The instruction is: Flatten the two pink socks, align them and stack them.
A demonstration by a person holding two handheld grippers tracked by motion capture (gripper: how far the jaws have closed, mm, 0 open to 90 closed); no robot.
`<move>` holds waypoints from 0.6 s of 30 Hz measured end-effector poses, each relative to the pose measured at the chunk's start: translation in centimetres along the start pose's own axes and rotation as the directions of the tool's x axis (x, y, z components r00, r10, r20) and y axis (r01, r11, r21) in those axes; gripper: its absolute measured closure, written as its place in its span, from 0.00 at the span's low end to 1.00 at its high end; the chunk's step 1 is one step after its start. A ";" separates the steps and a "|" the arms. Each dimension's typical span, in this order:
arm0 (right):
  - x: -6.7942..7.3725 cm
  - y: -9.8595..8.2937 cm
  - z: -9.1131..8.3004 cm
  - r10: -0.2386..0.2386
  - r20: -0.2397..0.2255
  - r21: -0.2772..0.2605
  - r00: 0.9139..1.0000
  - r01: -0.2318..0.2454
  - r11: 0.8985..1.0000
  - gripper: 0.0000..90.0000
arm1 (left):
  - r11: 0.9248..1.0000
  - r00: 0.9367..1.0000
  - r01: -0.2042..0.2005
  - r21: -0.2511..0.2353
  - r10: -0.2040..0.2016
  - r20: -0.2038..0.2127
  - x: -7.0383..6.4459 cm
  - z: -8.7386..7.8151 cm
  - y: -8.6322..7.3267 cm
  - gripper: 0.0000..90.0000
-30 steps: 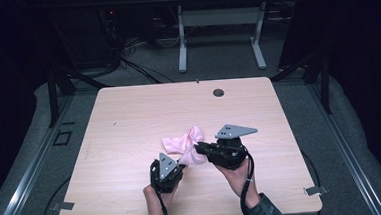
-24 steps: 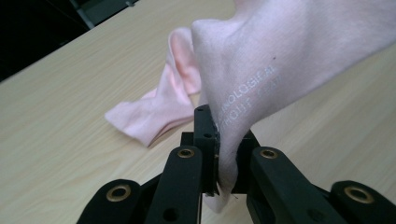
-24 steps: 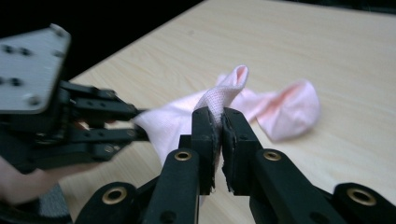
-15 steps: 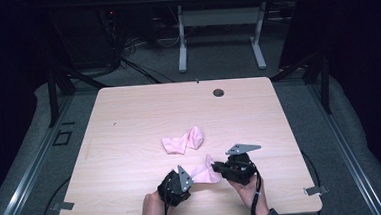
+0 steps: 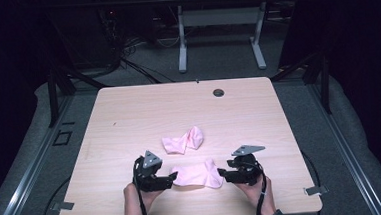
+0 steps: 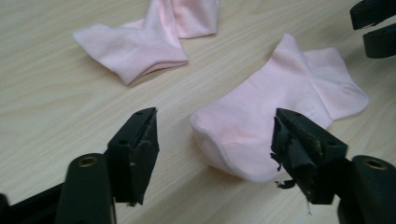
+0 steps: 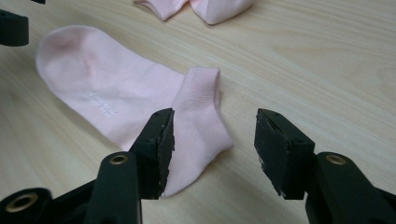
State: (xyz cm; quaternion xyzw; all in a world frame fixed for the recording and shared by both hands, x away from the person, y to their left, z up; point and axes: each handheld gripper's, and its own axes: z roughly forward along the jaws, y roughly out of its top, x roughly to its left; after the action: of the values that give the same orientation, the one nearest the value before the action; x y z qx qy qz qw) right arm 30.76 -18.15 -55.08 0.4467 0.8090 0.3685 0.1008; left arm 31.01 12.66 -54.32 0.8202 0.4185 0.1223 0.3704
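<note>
Two pale pink socks lie on the wooden table (image 5: pixel 129 116). One sock (image 5: pixel 197 173) is laid out flat near the front edge, between the two grippers. My left gripper (image 5: pixel 172 179) is open at its toe end (image 6: pixel 243 140), the jaws standing either side of the toe without touching it (image 6: pixel 215 123). My right gripper (image 5: pixel 222 175) is open at the cuff end (image 7: pixel 201 107), its left finger over the cuff (image 7: pixel 215 120). The other sock (image 5: pixel 183 140) lies bent double just beyond (image 6: pixel 135 46).
A round dark cable hole (image 5: pixel 218 92) sits near the table's far edge. The person's hands (image 5: pixel 134 201) come in over the front edge. Beyond the table stand a second desk's legs (image 5: pixel 182 43) and loose cables on the grey floor.
One sock has been drawn off the other toward the front edge and spread flat. Both grippers, which carried it, have opened and moved apart to its two ends.
</note>
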 end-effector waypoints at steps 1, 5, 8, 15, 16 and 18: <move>0.0 0.1 0.4 -0.008 0.008 0.011 1.000 0.007 1.000 0.55 | 1.000 1.000 -0.001 0.024 0.001 0.001 0.0 0.5 0.1 0.44; -0.1 0.1 1.7 -0.032 0.019 0.049 0.999 0.031 0.998 0.60 | 0.999 1.000 0.009 0.043 -0.009 0.001 0.0 1.8 -0.1 0.60; -0.2 0.0 2.2 -0.036 0.022 0.067 0.999 0.035 0.997 0.65 | 0.999 1.000 0.008 0.052 -0.008 -0.009 0.1 2.1 -0.4 0.69; -0.1 -0.2 2.8 -0.067 0.026 0.069 0.997 0.065 0.995 0.86 | 0.998 1.000 -0.010 0.057 0.011 -0.024 0.2 2.4 -0.9 0.91; 0.0 -0.3 2.8 -0.064 0.010 0.068 0.998 0.064 0.996 0.92 | 0.999 1.000 0.003 0.050 -0.001 -0.027 0.1 2.4 -1.0 0.97; 0.1 -0.3 2.8 -0.072 0.015 0.067 0.997 0.071 0.995 0.92 | 0.999 1.000 0.001 0.040 0.000 -0.031 0.1 2.3 -1.2 0.98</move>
State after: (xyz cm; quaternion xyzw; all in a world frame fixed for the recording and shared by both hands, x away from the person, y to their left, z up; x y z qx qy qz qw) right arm 31.87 -16.78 -57.24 0.4239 0.8353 0.3336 0.1059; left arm 31.56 12.03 -56.83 0.8253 0.4268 0.1264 0.3474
